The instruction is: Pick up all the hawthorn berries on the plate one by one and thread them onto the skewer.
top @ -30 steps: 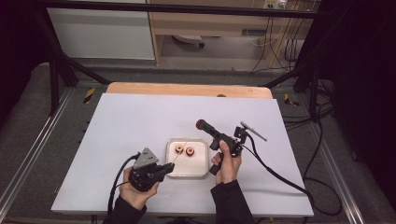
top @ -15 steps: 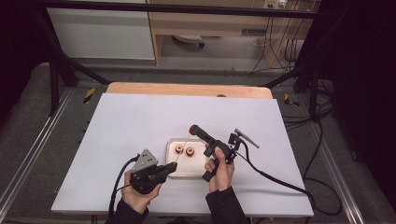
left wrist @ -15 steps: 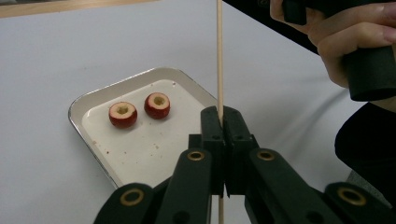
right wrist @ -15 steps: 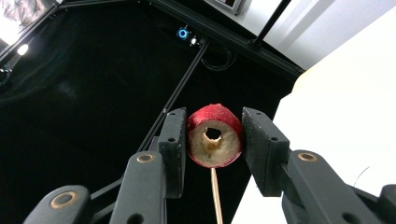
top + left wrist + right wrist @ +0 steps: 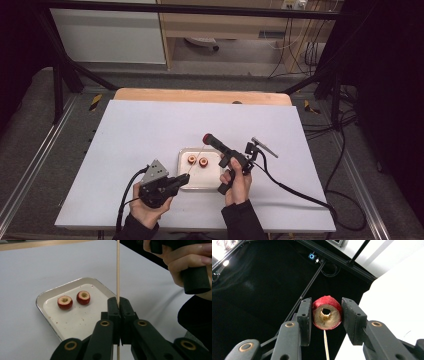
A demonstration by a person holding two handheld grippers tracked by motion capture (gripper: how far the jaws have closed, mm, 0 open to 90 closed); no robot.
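Table [image 5: 150,130], white-topped, bearing all items listed. Tray [image 5: 186,184], white enamel with a metal rim, lies near the table's front edge, between the 2 hands; in the left gripper view its rim [image 5: 40,298] sits left of the jaws. Right gripper [image 5: 207,138], raised above the tray's far right corner, jaws clamped on 1 cored red fruit piece [image 5: 327,313], hollow centre facing the camera. Left gripper [image 5: 117,305], just beside the tray's front left corner, jaws pressed together on 1 thin wooden skewer [image 5: 118,270], which slants up over the tray toward the held fruit; its tip [image 5: 326,345] shows just below that piece. 2 further cored fruit pieces [image 5: 198,161] rest side by side, apart, at the tray's far end.
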